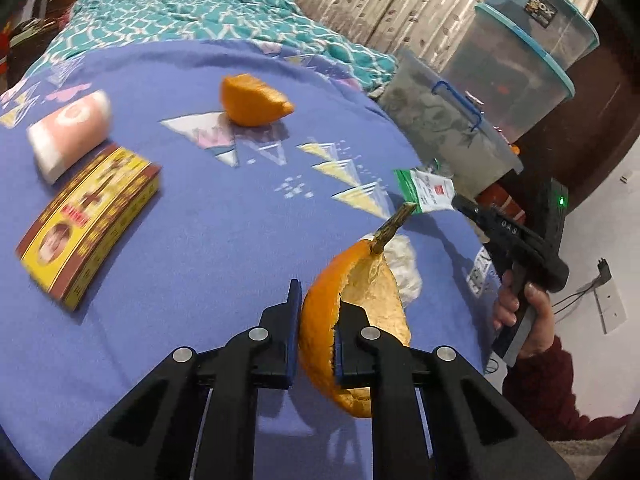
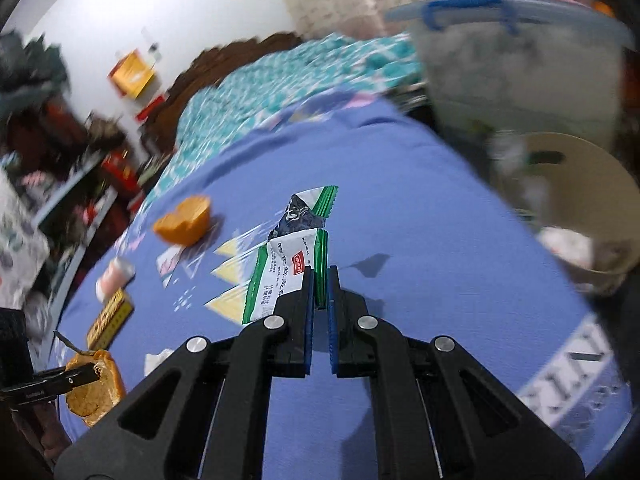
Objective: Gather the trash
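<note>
Clamped in our left gripper (image 1: 316, 320): a stemmed orange peel (image 1: 352, 320), lifted off the purple sheet (image 1: 180, 220). Uncollected: second peel (image 1: 252, 100), yellow box (image 1: 88, 224), pink roll (image 1: 70, 134). Bin lid reads "BOX".

Right wrist view: right gripper (image 2: 320, 280) pinches a green-white wrapper (image 2: 288, 272), red logo illegible; beige bin (image 2: 580, 200) near.

Both wrist cameras look steeply down along their fingers, close over the purple bedspread (image 1: 200, 220); both share its far orange peel (image 1: 252, 100).
</note>
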{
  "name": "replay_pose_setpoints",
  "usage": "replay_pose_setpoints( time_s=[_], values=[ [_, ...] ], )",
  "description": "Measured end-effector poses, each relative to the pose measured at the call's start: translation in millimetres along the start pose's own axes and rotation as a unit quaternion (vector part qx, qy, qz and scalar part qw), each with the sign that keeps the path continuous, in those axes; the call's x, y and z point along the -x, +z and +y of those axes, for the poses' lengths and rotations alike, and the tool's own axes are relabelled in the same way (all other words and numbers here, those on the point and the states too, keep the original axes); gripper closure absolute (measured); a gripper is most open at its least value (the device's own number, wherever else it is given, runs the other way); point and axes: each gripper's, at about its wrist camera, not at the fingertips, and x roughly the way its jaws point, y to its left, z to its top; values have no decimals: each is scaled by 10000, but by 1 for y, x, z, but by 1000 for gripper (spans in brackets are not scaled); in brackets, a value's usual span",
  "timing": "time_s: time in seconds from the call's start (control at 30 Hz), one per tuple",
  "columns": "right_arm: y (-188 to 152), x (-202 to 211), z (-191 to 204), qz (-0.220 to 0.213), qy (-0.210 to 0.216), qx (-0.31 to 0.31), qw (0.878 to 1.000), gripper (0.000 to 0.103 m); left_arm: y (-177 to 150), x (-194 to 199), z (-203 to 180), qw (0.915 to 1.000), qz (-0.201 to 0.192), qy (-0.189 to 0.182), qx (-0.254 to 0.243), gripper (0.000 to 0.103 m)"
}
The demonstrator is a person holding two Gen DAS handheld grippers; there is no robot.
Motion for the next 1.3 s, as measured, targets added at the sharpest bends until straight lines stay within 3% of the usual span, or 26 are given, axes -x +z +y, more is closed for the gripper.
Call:
replay_pose_setpoints(
  time_s=[0.13,0.33,0.6,0.8,1.0,1.07,1.1,1.13,1.17,1.2,1.3],
  values=[
    [5,24,-43,-310,-228,-419,9984,95,20,-10,-24,9995,55,-250,-187,92],
    [13,57,-104,-715,-507,-939,9917,95,60,-47,-91,9953,209,-558,-763,92],
    [29,79,-176,-1046,-891,-1376,9809,95,109,-151,-196,9840,730,-732,-1448,91],
    [41,78,-214,-1074,-1187,-1544,9750,94,130,-231,-261,9755,1006,-647,-1849,91],
    [45,66,-240,-987,-1146,-1816,9717,90,138,-292,-308,9689,1125,-422,-2162,91],
    [44,65,-247,-989,-1023,-1979,9699,90,139,-301,-313,9692,1141,-379,-2150,85],
    [43,65,-251,-1008,-964,-2080,9681,86,140,-307,-316,9703,1157,-358,-2095,80],
    [42,65,-254,-1041,-961,-2150,9663,80,141,-309,-317,9718,1129,-336,-2040,65],
    [41,66,-255,-1069,-955,-2184,9653,56,143,-307,-317,9735,1057,-324,-2003,55],
    [40,68,-256,-1125,-954,-2230,9636,27,144,-302,-317,9755,929,-312,-1967,52],
    [38,80,-251,-1447,-1088,-2211,9583,26,147,-283,-314,9762,834,-449,-1950,50]
  ],
)
